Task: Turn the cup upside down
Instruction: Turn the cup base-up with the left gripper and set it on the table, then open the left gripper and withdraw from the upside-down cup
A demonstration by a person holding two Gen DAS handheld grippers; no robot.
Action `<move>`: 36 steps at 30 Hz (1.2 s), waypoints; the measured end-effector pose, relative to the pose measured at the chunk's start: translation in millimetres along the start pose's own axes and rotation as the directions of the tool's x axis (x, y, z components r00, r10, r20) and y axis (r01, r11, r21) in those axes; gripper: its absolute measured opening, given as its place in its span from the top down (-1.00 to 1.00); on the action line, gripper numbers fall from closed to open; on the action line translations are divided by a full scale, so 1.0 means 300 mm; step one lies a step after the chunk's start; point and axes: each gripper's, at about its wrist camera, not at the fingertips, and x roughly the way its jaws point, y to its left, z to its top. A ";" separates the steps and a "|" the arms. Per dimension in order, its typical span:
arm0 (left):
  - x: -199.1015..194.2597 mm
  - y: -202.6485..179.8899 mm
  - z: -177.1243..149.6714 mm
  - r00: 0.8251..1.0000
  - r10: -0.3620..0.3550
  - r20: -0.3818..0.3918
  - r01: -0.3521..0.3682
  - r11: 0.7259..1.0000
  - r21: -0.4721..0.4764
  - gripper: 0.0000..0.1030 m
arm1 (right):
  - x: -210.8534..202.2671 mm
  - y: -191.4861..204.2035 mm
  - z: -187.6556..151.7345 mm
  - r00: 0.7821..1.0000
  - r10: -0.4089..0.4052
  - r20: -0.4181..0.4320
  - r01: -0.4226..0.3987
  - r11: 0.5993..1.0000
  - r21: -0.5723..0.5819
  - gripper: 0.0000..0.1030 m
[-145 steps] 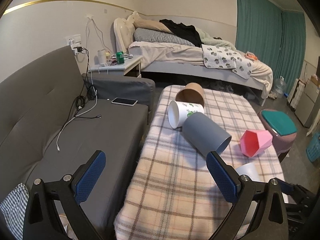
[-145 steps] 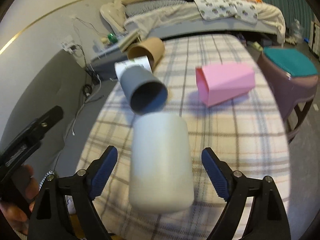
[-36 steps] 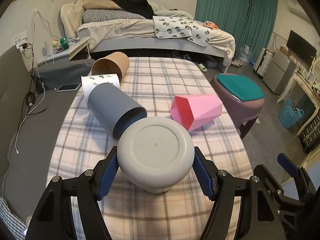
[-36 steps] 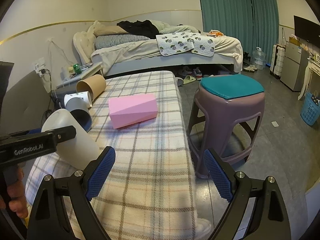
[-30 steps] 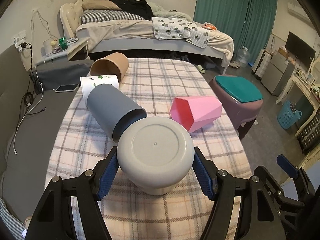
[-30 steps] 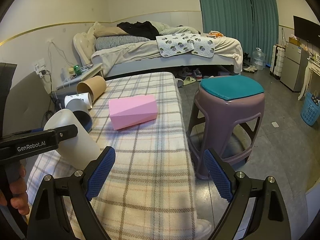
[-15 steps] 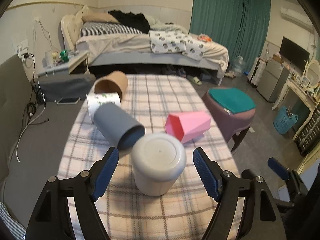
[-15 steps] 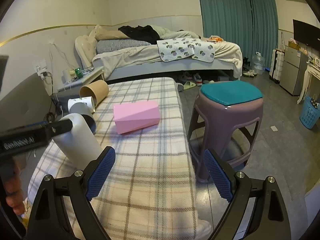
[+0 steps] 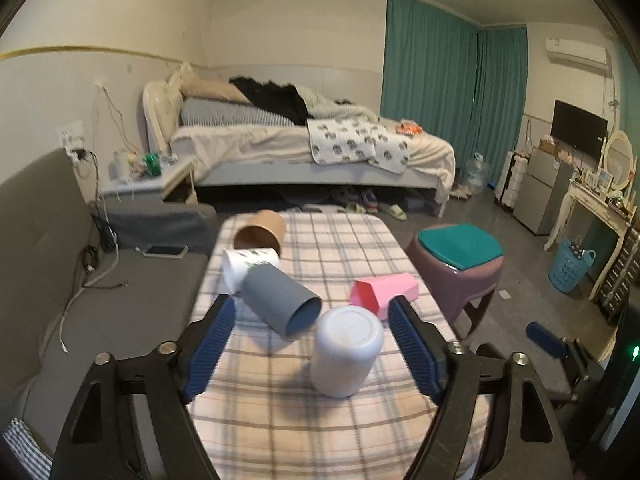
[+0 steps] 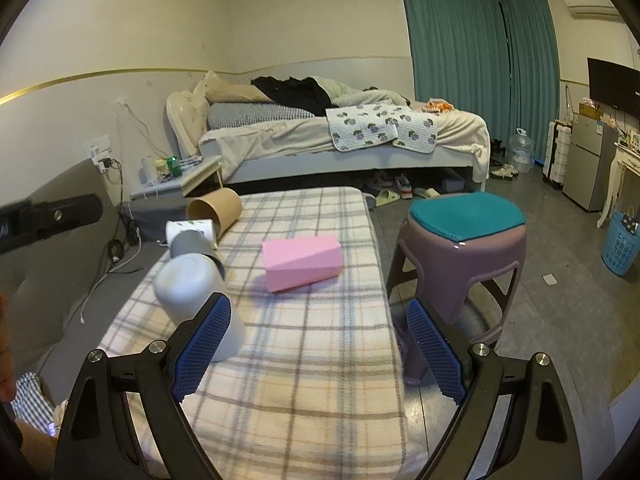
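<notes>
Both grippers, left (image 9: 310,344) and right (image 10: 316,350), are wide open; white cup (image 9: 346,352) stands upside down on my near table (image 9: 304,420).

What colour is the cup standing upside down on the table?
Pale grey-white cup, seen best in the left wrist view.

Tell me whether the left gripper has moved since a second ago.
Yes. The left gripper has opened and pulled back from the white cup, which stands base-up on the plaid table.

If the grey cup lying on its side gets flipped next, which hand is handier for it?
Probably the left. The left gripper is open and faces the grey cup close ahead; the right gripper is open too, but that cup lies far to its left.
</notes>
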 end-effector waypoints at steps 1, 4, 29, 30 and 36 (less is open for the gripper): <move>-0.015 0.008 -0.014 1.000 0.006 0.017 -0.006 1.000 -0.004 -0.75 | -0.010 0.008 0.002 1.000 0.003 0.005 -0.003 1.000 -0.003 -0.75; -0.050 0.051 -0.074 0.998 0.024 0.062 -0.022 0.999 -0.036 -0.82 | -0.045 0.036 -0.002 1.000 0.020 0.018 -0.020 1.000 -0.013 -0.75; -0.043 0.140 -0.217 0.990 0.132 0.044 -0.131 0.991 -0.034 -0.96 | -0.077 0.135 -0.063 0.998 0.016 0.062 -0.014 0.999 -0.041 -1.00; -0.043 0.141 -0.218 0.990 0.134 0.041 -0.133 0.990 -0.036 -0.96 | -0.075 0.134 -0.062 0.998 0.017 0.059 -0.015 0.999 -0.039 -1.00; -0.037 0.149 -0.213 0.987 0.162 0.022 -0.161 0.986 -0.041 -0.96 | -0.068 0.134 -0.064 0.998 0.007 0.056 -0.005 0.999 -0.041 -1.00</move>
